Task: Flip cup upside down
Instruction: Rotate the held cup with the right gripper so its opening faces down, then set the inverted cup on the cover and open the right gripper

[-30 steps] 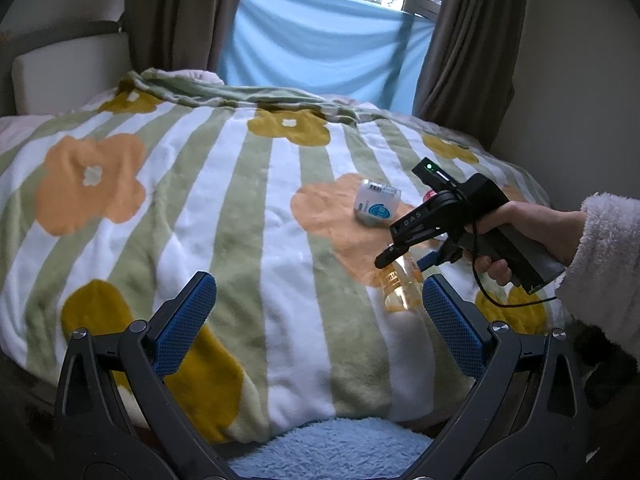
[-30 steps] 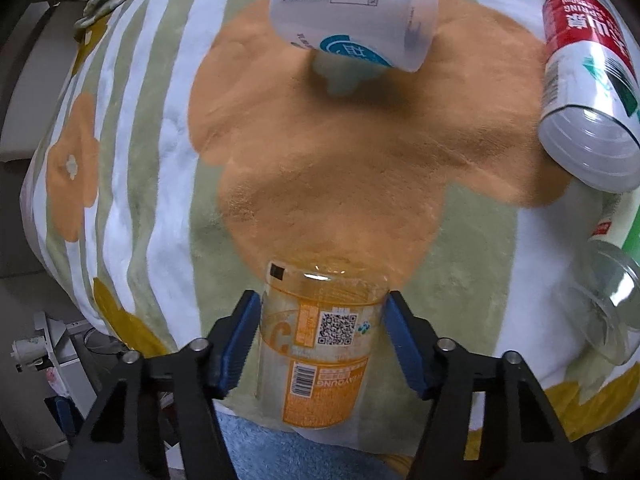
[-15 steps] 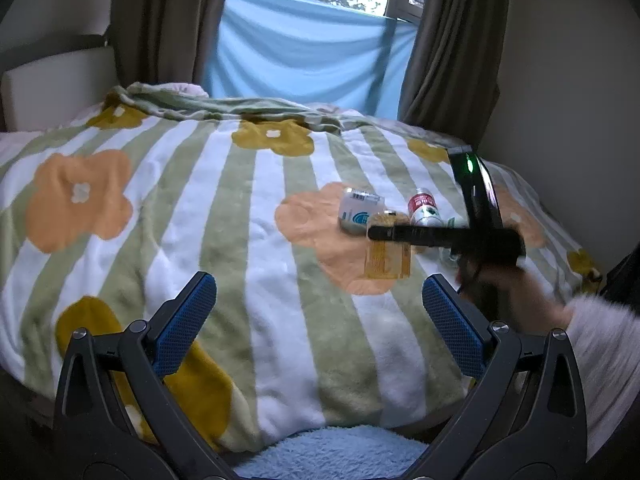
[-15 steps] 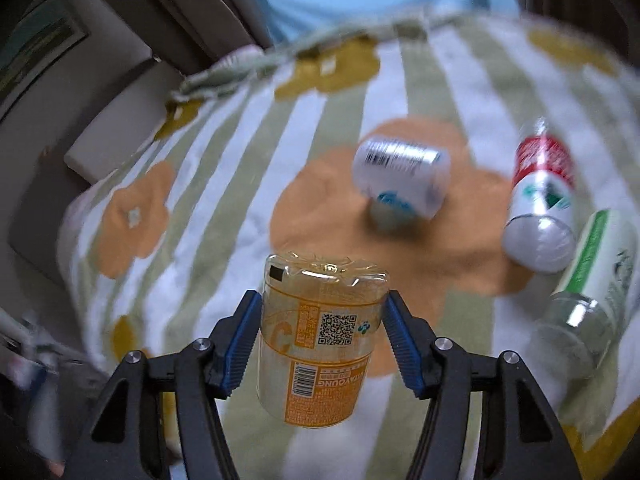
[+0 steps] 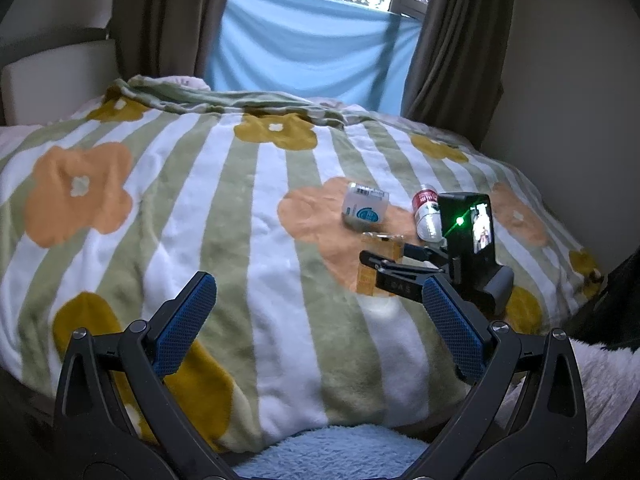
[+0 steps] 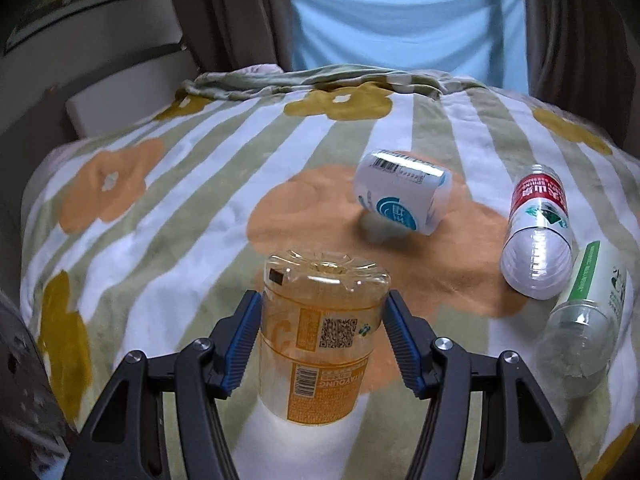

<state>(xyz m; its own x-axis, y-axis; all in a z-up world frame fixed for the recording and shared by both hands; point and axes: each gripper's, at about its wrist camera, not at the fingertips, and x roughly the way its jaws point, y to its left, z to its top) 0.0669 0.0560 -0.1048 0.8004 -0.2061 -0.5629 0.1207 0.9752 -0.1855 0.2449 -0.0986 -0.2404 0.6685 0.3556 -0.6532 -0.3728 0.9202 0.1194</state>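
My right gripper [image 6: 320, 332] pinches the orange cup [image 6: 320, 336] between both pads, base up, label inverted, standing on the blanket [image 6: 180, 216]. Only this view shows the green-labelled bottle [image 6: 588, 304]. The left view shows my left gripper [image 5: 316, 324] spread wide, holding nothing, well short of the cup.

The right hand-held gripper [image 6: 322, 334] clamps the orange cup [image 6: 320, 336], base up, over the striped flowered blanket [image 6: 192, 216].

Readable print on the cups

The orange cup [image 6: 320, 340], label inverted, reads "HAYOUNG" beside a QR code; right of it, the red-labelled bottle [image 6: 538, 216] reads "SPRING".
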